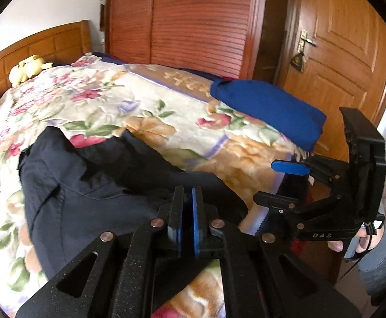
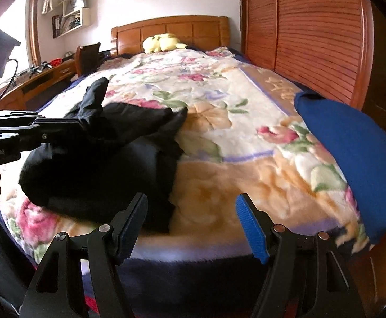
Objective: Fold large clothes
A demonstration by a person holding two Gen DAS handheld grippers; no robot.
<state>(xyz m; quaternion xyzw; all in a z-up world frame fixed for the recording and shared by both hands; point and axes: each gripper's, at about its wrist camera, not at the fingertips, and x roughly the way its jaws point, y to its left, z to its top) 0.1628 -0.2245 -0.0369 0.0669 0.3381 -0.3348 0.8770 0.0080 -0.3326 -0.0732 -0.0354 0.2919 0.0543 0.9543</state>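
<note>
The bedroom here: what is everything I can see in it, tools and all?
Bed: one, flowered cream and orange blanket, fills the middle.
Headboard: one, wooden, at the far end.
Plush toy: one, yellow, against the headboard.
Dark garment: one, black or navy, rumpled on the near left of the bed.
Blue cloth: one, folded, at the bed's right edge.
Wardrobe: one, slatted reddish wood, right of the bed.
Door: one, wooden, past the wardrobe.
Shelves: white, on the far left wall.
Desk: one, wooden, left of the bed.
Left tool: black, shut on the dark garment.
Right tool: black with blue pads, open, empty.
</note>
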